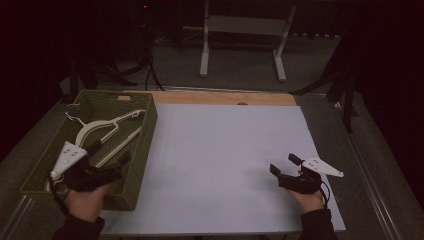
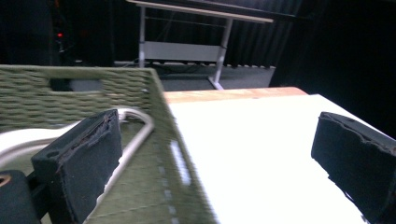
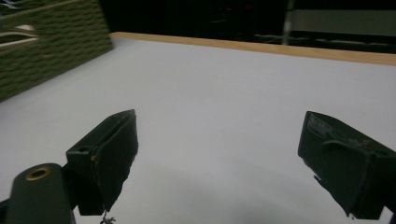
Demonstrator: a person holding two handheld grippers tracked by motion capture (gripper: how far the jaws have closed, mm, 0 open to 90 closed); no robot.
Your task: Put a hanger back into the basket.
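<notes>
A green woven basket point(image 1: 146, 131) stands at the table's left and holds white clothes hangers point(image 1: 107, 127). My left gripper point(image 1: 110, 152) hovers over the basket's near right corner, jaws wide apart with nothing between them. In the left gripper view, the left gripper point(image 2: 219, 149) straddles the basket wall point(image 2: 70, 100), and a hanger's curved arm point(image 2: 135, 140) lies just past the left jaw. My right gripper point(image 1: 284, 164) rests low over the white sheet point(image 1: 220, 160) at the right. In its own view the right gripper point(image 3: 219, 154) is open and holds nothing.
The white sheet covers most of the wooden tabletop point(image 1: 220, 97), whose far edge shows bare. A white-legged frame point(image 1: 240, 30) stands on the floor beyond the table. The basket's side point(image 3: 46, 46) shows far left in the right gripper view.
</notes>
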